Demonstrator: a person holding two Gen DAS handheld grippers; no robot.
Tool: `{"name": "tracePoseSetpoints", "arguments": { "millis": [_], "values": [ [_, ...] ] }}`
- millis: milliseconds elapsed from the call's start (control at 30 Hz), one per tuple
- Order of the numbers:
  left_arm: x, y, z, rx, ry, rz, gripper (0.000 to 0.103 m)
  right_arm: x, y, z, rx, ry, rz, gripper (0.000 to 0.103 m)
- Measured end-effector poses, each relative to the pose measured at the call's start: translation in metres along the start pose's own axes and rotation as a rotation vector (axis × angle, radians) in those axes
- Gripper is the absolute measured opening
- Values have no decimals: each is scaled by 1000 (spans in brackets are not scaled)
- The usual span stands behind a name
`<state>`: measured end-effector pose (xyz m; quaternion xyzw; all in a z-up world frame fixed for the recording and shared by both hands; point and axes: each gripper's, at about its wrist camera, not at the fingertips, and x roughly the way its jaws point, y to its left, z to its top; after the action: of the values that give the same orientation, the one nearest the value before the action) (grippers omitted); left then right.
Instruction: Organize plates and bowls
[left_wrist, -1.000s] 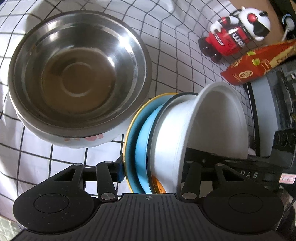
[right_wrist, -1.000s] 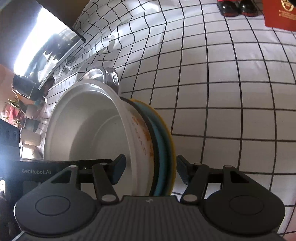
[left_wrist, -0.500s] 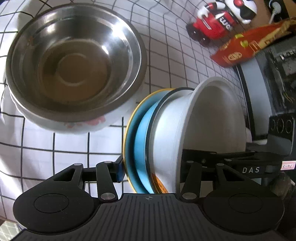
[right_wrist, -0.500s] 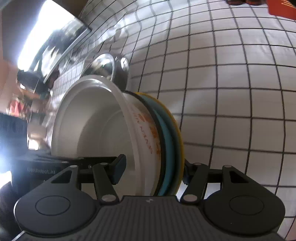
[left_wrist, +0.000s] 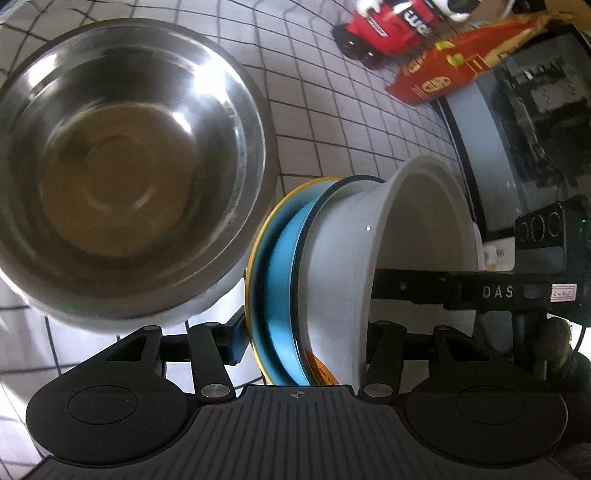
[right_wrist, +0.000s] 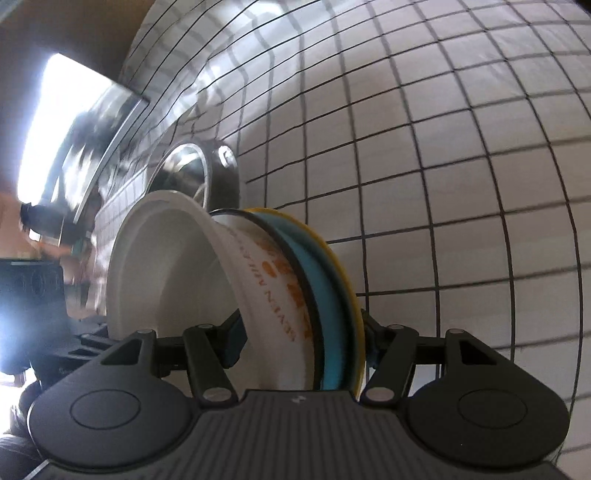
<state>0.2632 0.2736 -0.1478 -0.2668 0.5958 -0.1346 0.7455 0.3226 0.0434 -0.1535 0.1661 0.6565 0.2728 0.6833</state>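
A stack stands on edge above the checked cloth: a white bowl (left_wrist: 417, 236) with orange print, nested on a dark-rimmed plate, a blue plate (left_wrist: 280, 280) and a yellow plate (left_wrist: 258, 258). My left gripper (left_wrist: 306, 339) straddles it. Its jaws are opening. Its blue pad still sits at the yellow rim, and its other finger is hidden inside the bowl. My right gripper (right_wrist: 303, 339) clamps the same stack from the opposite side, one pad inside the white bowl (right_wrist: 166, 266) and one on the yellow plate. A steel bowl (left_wrist: 129, 177) rests beside the stack on a white bowl.
A red toy robot (left_wrist: 399, 26) and a red-orange snack bag (left_wrist: 461, 70) lie at the cloth's far edge. A dark machine (left_wrist: 535, 129) stands to the right. The checked cloth (right_wrist: 443, 184) stretches wide beyond the stack. Glare from a shiny panel (right_wrist: 74, 129) fills the upper left.
Both wrists have rolled, tilting the stack. The steel bowl now sits closer to the stack in the left wrist view, and the toy and the bag have slid towards the top edge.
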Motion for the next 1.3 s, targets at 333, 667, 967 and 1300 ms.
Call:
{"name": "tracePoseSetpoints", "arguments": {
  "millis": [333,667,967,1300],
  "values": [
    [2,-7,-6,-57,-57,51,55,-1,2,-4,-119,7,1,61],
    [1,-22,-33,-157,-156,132,55,-4,5,3,-226,44,28,60],
    [3,-25,-40,-230,-153,144,55,-6,12,-2,-321,77,-67,60],
    [9,-32,-37,-228,-167,172,66,-6,6,-2,-300,98,-51,60]
  ]
}}
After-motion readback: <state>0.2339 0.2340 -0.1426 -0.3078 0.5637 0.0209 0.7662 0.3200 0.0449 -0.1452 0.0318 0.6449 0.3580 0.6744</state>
